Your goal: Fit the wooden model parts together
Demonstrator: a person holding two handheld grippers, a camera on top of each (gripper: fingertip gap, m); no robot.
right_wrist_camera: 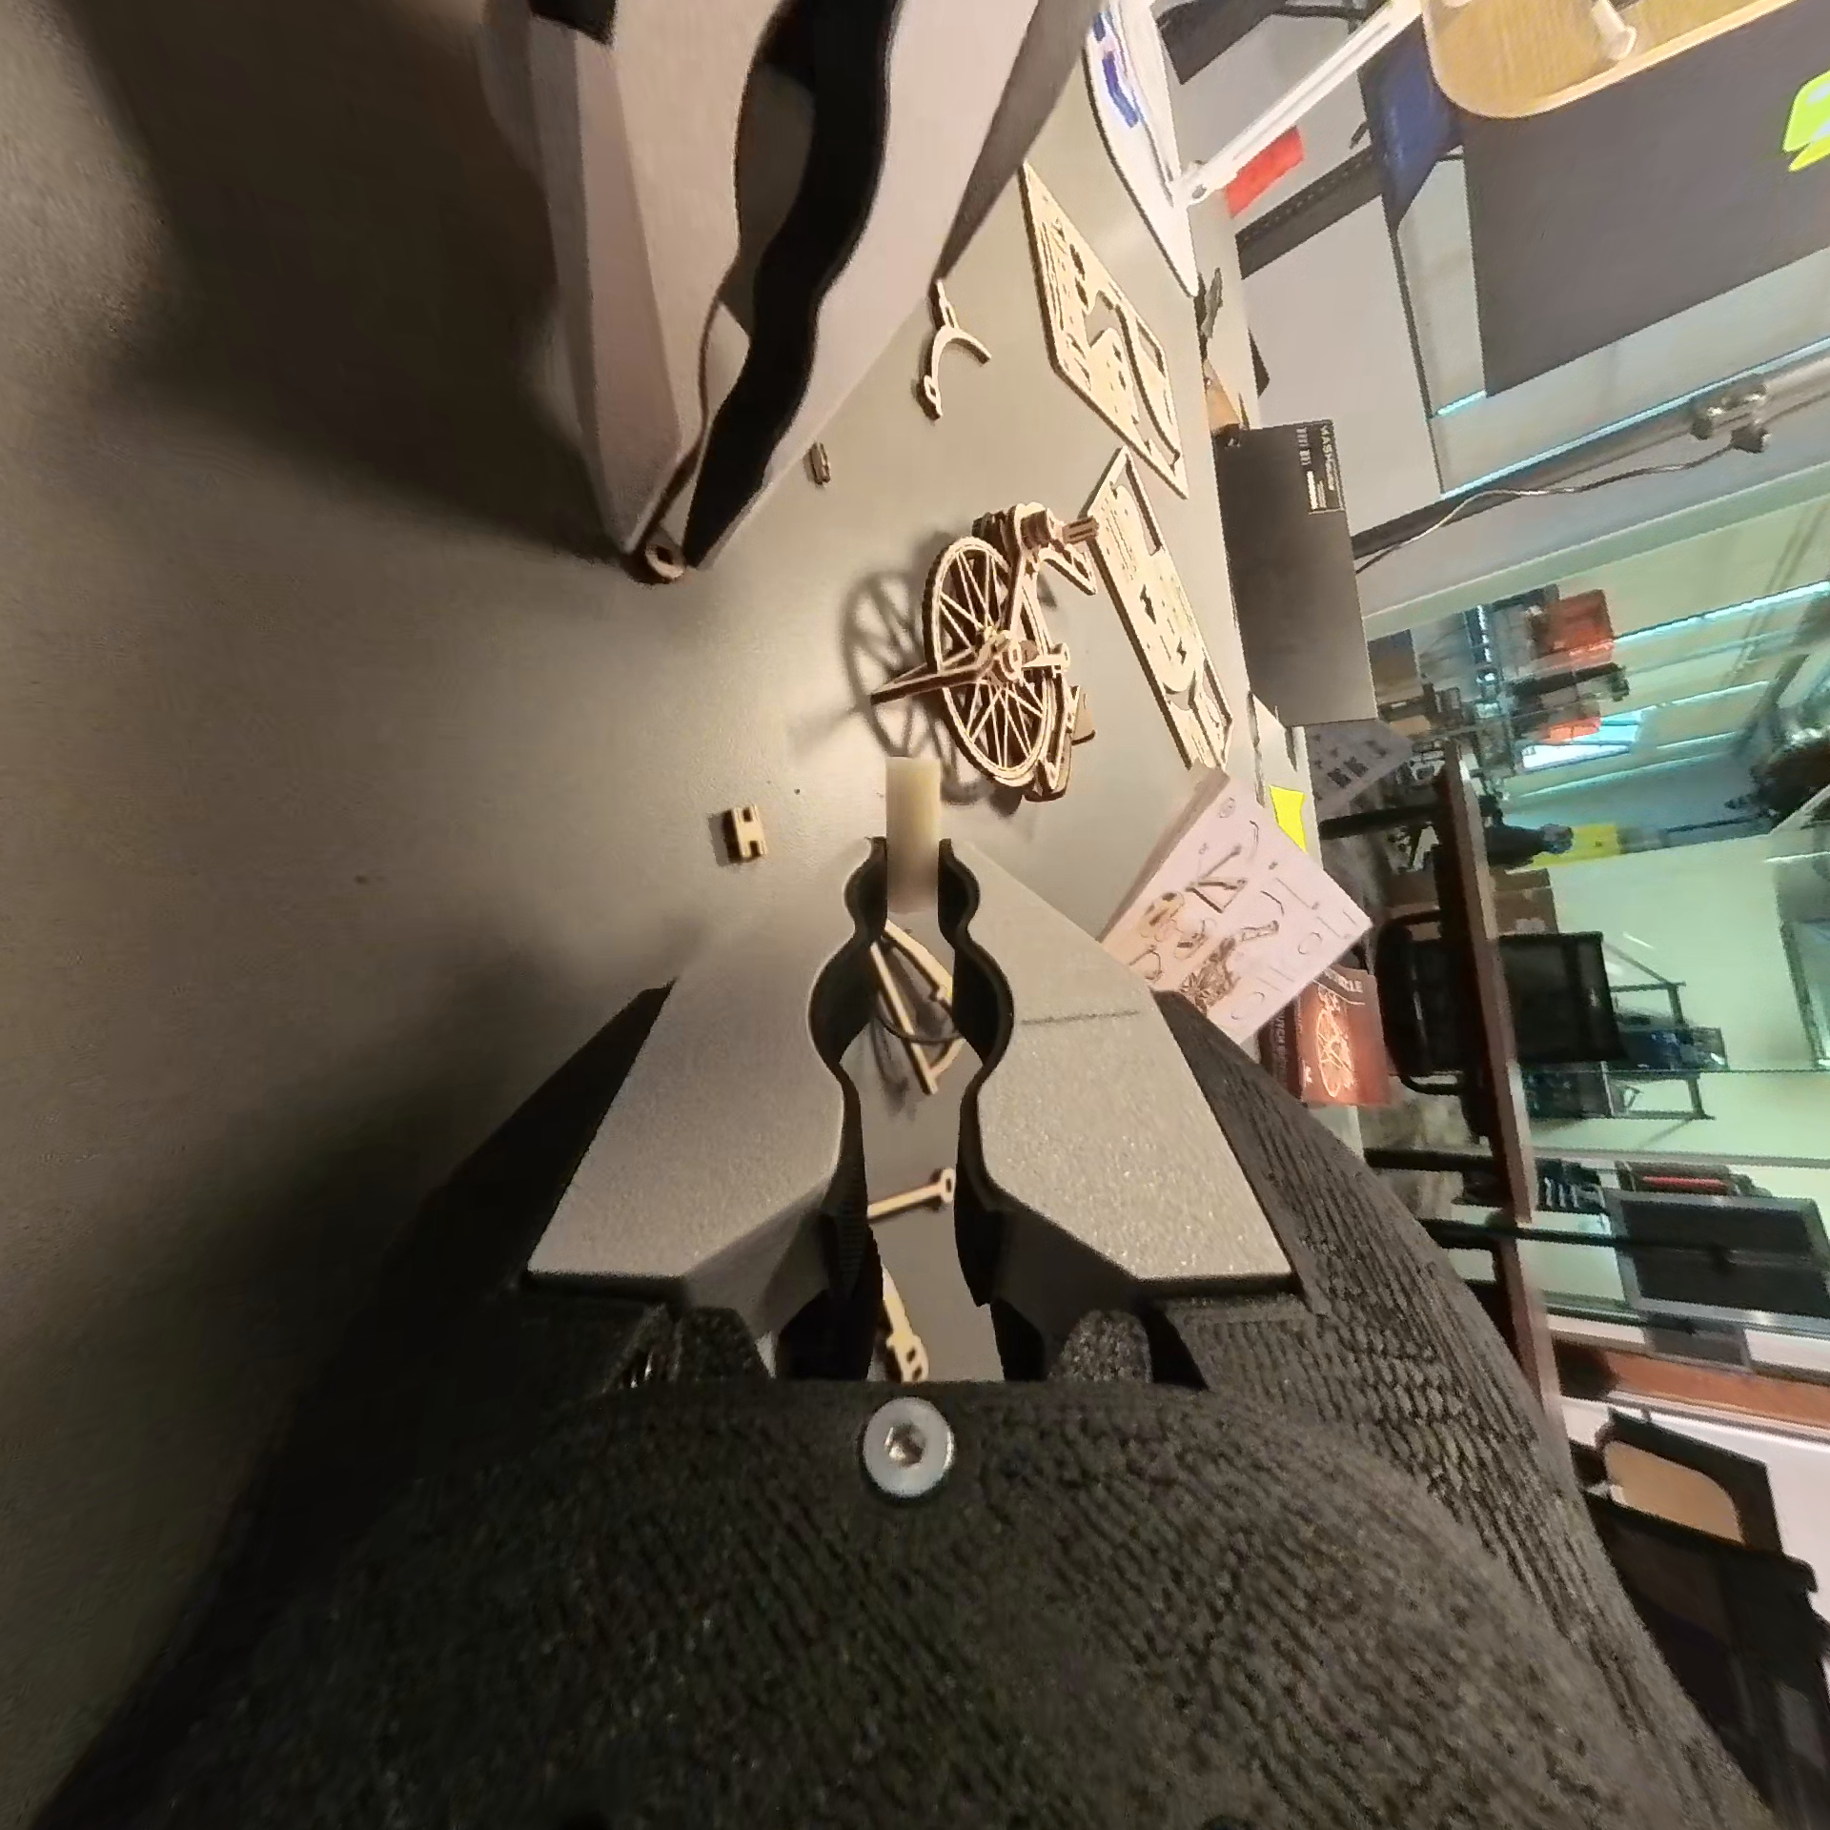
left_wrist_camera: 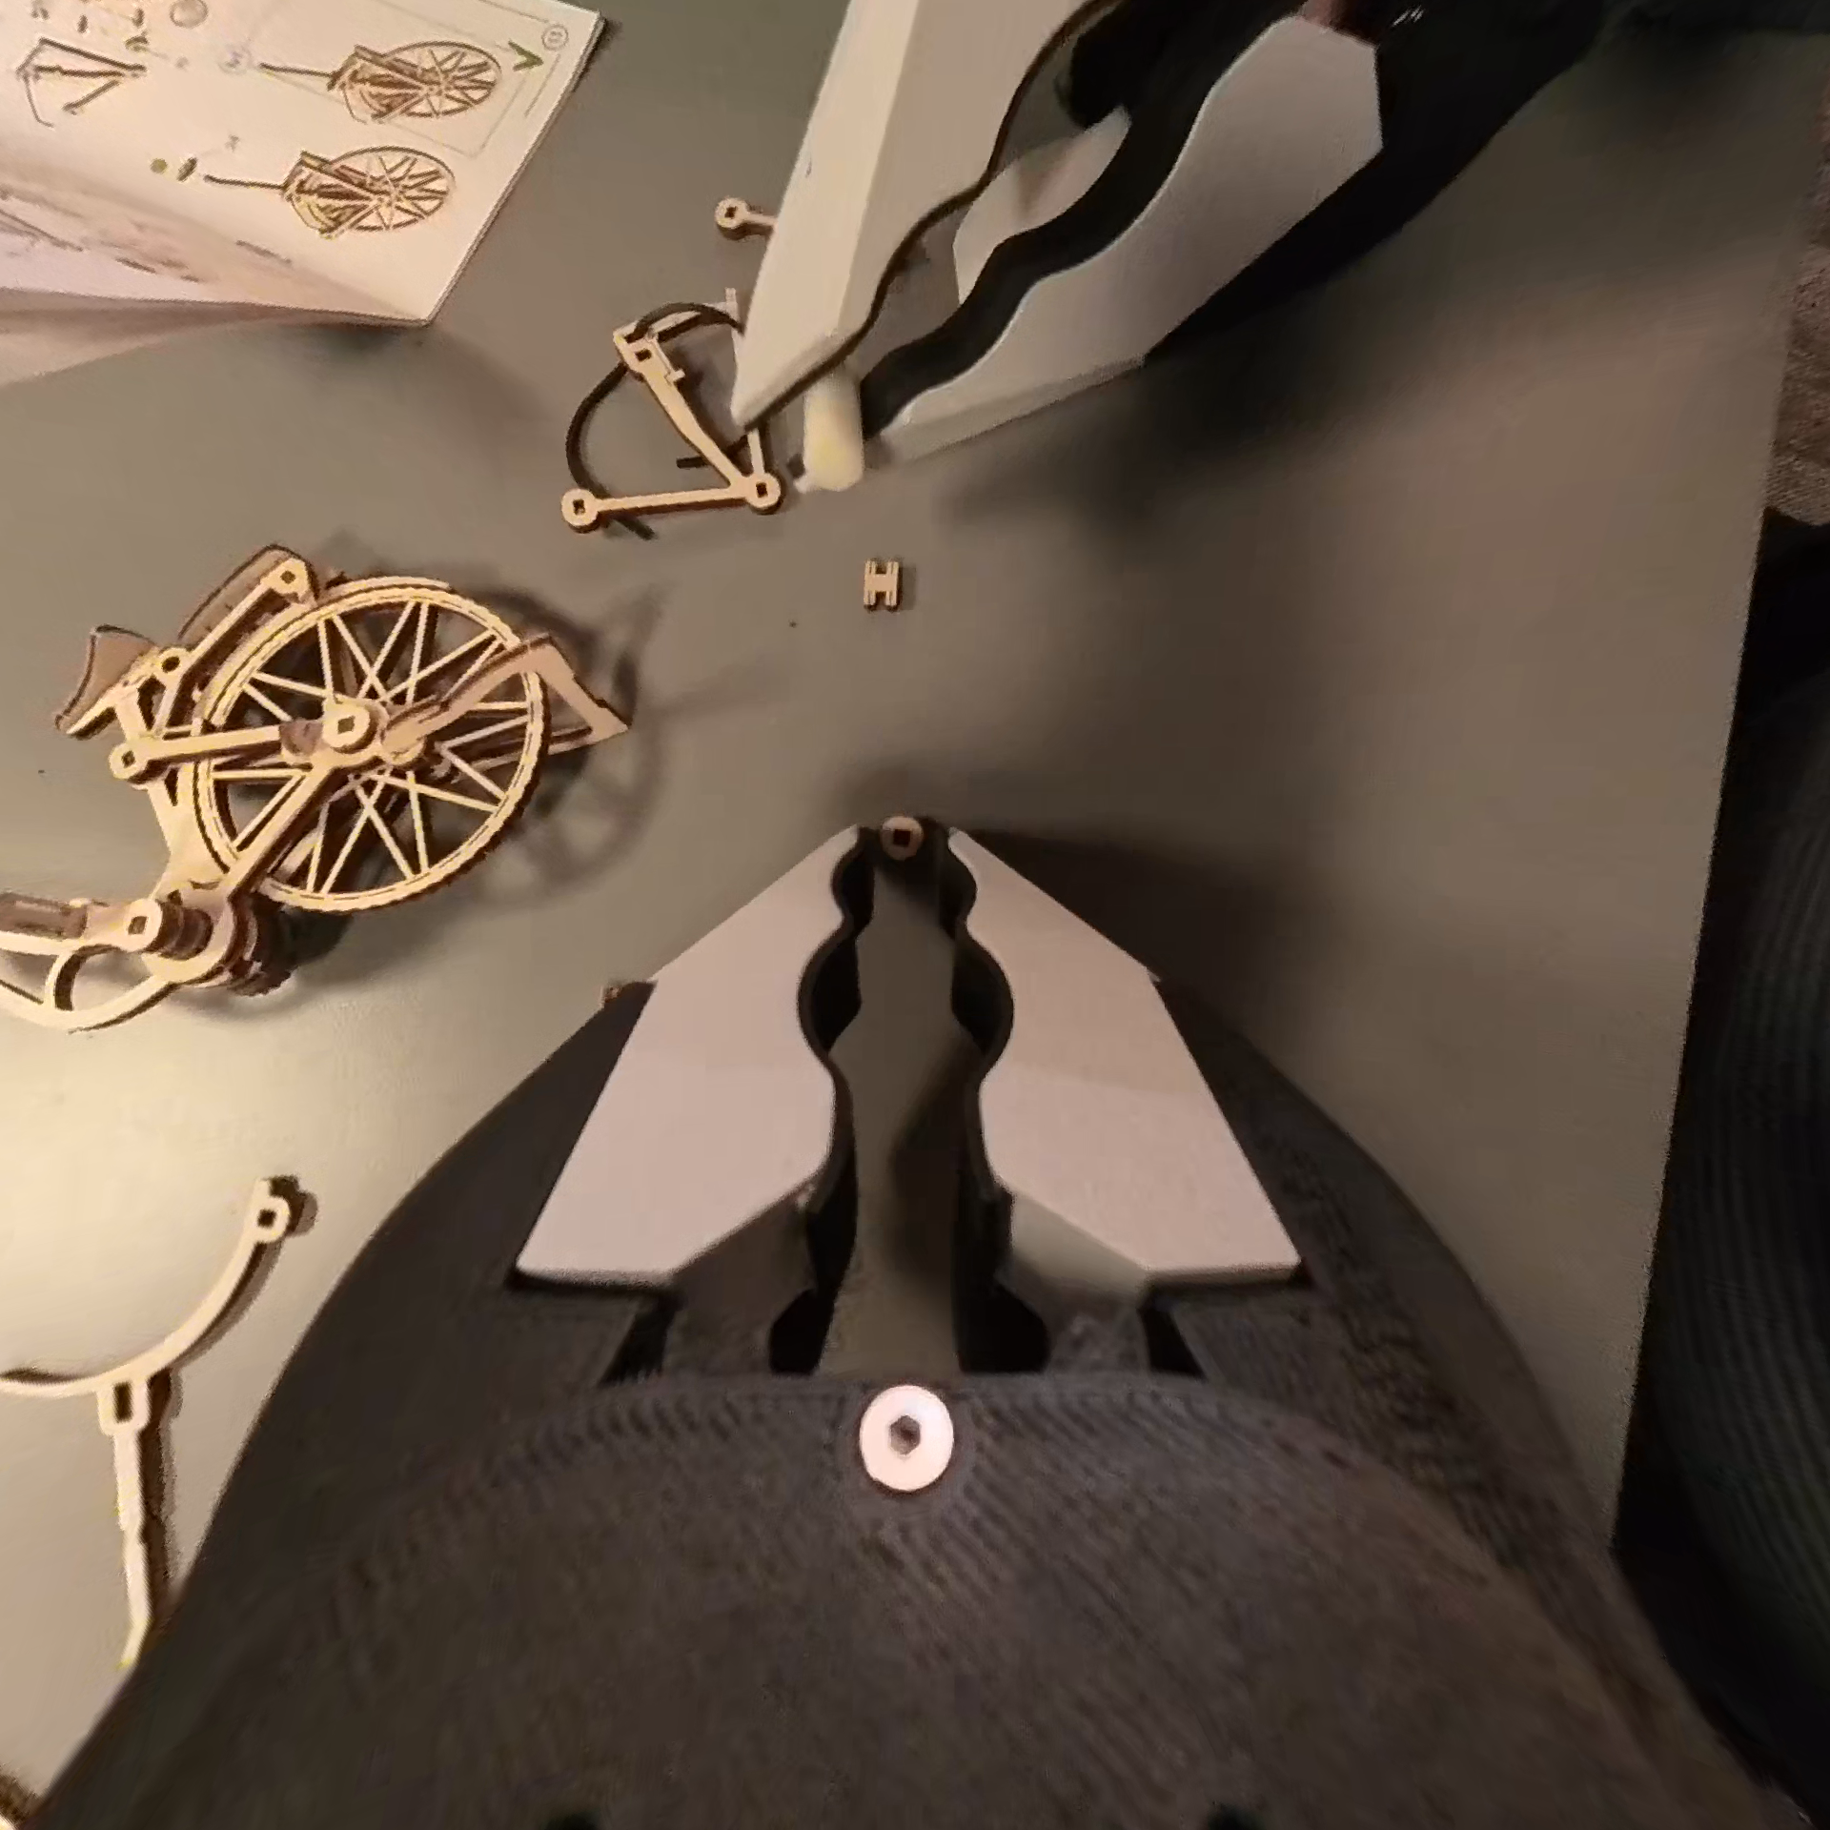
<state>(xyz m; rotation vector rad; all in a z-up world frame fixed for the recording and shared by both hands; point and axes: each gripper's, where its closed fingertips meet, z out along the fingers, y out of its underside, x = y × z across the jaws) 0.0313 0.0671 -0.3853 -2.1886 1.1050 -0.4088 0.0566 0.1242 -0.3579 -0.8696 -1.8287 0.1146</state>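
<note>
My left gripper (left_wrist_camera: 903, 840) is shut on a small round wooden washer (left_wrist_camera: 901, 837) with a square hole, held just above the grey table. It also shows in the right wrist view (right_wrist_camera: 659, 562). My right gripper (right_wrist_camera: 906, 864) is shut on a pale cream stick (right_wrist_camera: 909, 817). In the left wrist view that stick (left_wrist_camera: 830, 441) touches down beside a triangular wooden frame (left_wrist_camera: 683, 475) with a black band. A part-built wheel assembly (left_wrist_camera: 337, 753) lies to the left and also shows in the right wrist view (right_wrist_camera: 990, 673). A small H-shaped piece (left_wrist_camera: 881, 584) lies between the grippers.
An open instruction booklet (left_wrist_camera: 248, 149) lies at the far left. A curved fender piece (left_wrist_camera: 149, 1337) lies near left, and a small key-like piece (left_wrist_camera: 743, 213) beyond the frame. Punched wooden sheets (right_wrist_camera: 1109, 327) lie past the wheel. The table edge (left_wrist_camera: 1743, 891) runs down the right. There is about 7 cm between the tips of the two grippers.
</note>
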